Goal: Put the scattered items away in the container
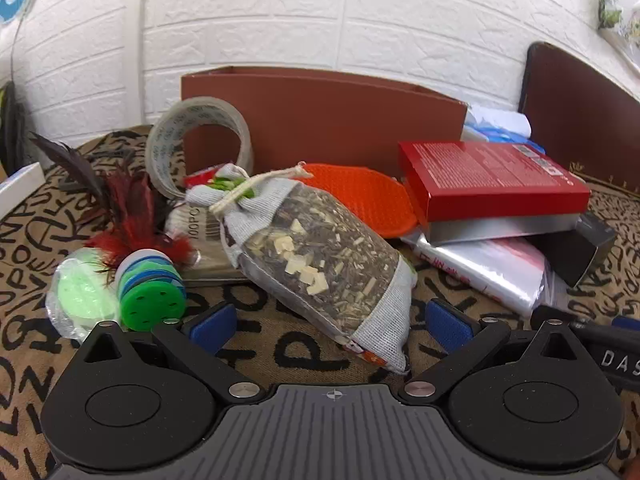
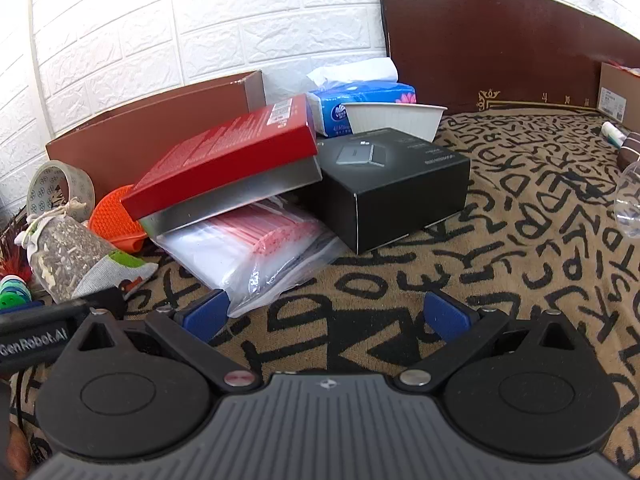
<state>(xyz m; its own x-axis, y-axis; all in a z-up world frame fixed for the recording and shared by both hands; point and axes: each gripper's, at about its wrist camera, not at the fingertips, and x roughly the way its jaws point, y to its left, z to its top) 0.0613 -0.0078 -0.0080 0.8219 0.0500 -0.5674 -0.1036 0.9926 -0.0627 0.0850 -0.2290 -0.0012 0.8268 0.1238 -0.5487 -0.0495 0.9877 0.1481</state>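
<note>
Left claw point(image 1: 330, 326) spread, empty, its pads flanking the near end of the herb sachet point(image 1: 316, 256); right claw point(image 2: 326, 314) spread, empty, just right of it. Behind the sachet: orange silicone pad point(image 1: 360, 196), tape roll point(image 1: 196, 140), then the brown container point(image 1: 324, 116) against the wall

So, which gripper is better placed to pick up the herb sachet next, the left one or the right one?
Probably the left. The left gripper is open, and the herb sachet lies right between its fingers. The right gripper is also open, but faces the bag of plastic pouches; from there the sachet lies far to its left.
</note>
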